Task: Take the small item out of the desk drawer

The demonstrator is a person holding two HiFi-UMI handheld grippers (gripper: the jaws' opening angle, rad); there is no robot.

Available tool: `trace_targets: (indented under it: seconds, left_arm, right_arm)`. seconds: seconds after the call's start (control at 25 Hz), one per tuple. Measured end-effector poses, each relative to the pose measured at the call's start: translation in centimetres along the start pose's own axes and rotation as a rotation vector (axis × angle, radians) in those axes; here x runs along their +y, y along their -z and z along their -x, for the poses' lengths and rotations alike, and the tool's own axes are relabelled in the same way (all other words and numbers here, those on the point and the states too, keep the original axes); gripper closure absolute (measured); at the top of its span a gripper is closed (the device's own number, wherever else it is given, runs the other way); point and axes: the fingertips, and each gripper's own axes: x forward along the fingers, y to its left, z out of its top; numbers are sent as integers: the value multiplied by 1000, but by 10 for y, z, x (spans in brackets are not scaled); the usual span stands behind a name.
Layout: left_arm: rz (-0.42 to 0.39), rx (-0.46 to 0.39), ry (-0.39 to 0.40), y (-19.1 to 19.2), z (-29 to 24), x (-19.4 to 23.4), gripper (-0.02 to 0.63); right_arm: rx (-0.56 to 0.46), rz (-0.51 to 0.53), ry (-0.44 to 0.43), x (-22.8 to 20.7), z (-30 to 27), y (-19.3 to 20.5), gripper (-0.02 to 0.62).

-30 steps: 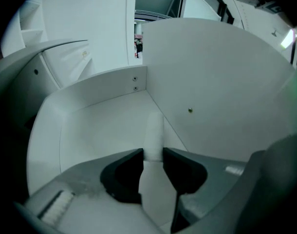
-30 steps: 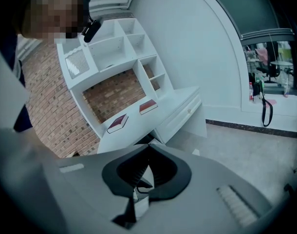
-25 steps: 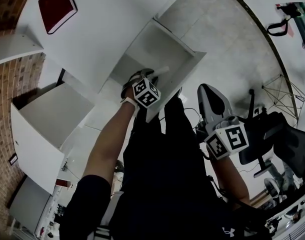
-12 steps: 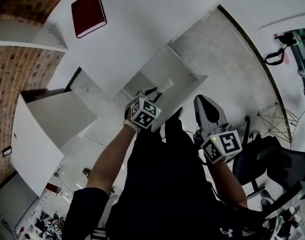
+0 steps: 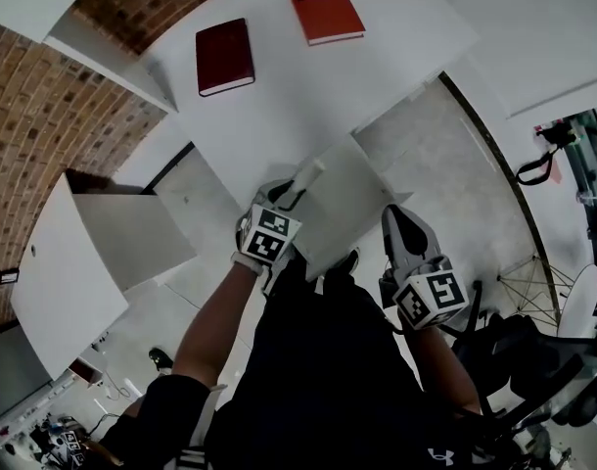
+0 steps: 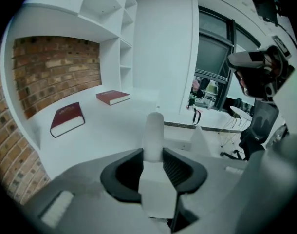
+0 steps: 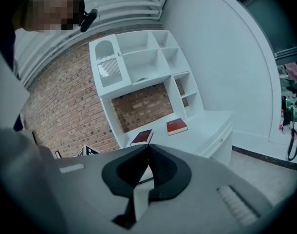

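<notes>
My left gripper [image 5: 293, 193] is shut on a small white stick-shaped item [image 5: 312, 172], held over the rear of the open white desk drawer [image 5: 349, 213]. In the left gripper view the white item [image 6: 154, 126] stands upright between the black pads of the left gripper [image 6: 153, 154], and its rounded tip points toward the desk top [image 6: 109, 130]. My right gripper [image 5: 395, 217] hangs beside the drawer's right corner. In its own view the right gripper [image 7: 147, 156] has its jaws together with nothing between them.
A dark red book [image 5: 224, 56] and a red book [image 5: 324, 11] lie on the white desk top [image 5: 279, 96]. An open white cabinet compartment [image 5: 113, 233] stands to the left by the brick wall [image 5: 44, 116]. Office chairs [image 5: 533, 351] stand at the right.
My left gripper, with the white item in it, has risen from inside the drawer toward the desk edge. The head view has tilted up, so both books now show. The right gripper moved little.
</notes>
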Motion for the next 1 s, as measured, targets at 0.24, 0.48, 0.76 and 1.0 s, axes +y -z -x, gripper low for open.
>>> trace_targets:
  seconds: [0.24,0.48,0.76,1.0]
  left_arm:
    - [-10,23,-112,-8,4,66,471]
    - [-9,100,-146,1,-12,103,471]
    - [-28,207,-149,24,-39,120,471]
    - [-44,252,-164,31,-48,122,469]
  right_arm:
    - [-23,30,-19,17,0,-14,592]
    - [-51,55,-6,26,4,-29,592]
    - [-72,84,9,31,10,-37,592]
    - [-88,76,48,19,17,-44,592]
